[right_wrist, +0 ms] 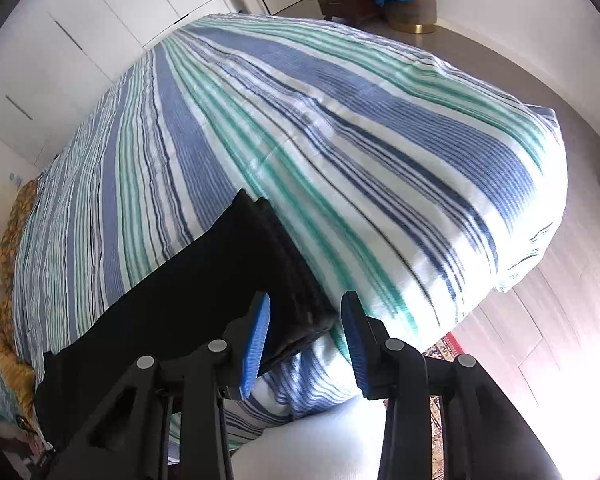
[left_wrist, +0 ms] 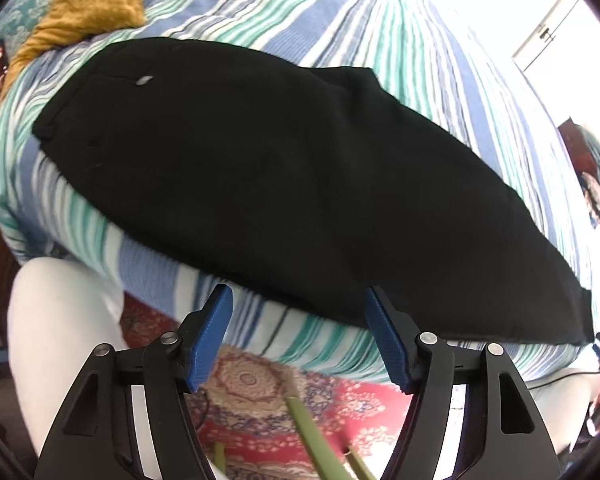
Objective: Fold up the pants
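Plainly, the striped blue, green and white bedspread (right_wrist: pixel 340 120) has open room beyond the long black fabric pants (left_wrist: pixel 280 168), which lie along its near edge and could slide off. The left gripper (left_wrist: pixel 298 336) and right gripper (right_wrist: pixel 305 338) are open, apparently empty.

Nothing to read here: no words, labels, brand marks, numbers or signs show in either wrist view.
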Tool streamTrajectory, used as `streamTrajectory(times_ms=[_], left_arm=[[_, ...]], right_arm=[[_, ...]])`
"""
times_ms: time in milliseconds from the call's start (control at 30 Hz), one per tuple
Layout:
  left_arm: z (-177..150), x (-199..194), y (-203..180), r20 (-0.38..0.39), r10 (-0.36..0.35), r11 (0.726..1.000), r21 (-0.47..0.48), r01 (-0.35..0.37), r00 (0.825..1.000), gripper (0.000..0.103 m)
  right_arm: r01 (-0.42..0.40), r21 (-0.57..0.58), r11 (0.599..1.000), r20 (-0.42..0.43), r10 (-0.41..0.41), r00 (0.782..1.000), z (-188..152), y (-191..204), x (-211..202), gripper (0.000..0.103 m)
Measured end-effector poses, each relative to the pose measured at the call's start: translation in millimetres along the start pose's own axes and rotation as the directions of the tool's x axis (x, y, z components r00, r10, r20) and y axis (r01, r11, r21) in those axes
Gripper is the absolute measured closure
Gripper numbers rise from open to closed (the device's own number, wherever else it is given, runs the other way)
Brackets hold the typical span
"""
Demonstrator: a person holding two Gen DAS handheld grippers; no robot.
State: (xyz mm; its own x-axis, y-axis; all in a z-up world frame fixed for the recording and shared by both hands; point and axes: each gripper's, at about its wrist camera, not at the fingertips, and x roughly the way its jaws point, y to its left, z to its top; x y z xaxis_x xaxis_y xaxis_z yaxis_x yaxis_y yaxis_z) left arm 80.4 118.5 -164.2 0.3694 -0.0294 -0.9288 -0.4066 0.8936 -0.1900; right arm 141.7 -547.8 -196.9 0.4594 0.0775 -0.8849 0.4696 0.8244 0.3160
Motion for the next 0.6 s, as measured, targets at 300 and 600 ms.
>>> streamTrajectory(times_ms=[300,600], left_arm=[[10,-29,11,0.078,0.003,0.999,-0.048,0.000,0.997,0.033],[8,-27,9,0.064,0.009,0.999,-0.039,-0.006,0.998,0.033]], right_arm=[[-0.180,0.016,0.984,-0.020,0.180,0.983,25,2,15,0.046],[-0.247,-0.104,0.963,-0.223,0.219,0.950,45,17,71,0.042]])
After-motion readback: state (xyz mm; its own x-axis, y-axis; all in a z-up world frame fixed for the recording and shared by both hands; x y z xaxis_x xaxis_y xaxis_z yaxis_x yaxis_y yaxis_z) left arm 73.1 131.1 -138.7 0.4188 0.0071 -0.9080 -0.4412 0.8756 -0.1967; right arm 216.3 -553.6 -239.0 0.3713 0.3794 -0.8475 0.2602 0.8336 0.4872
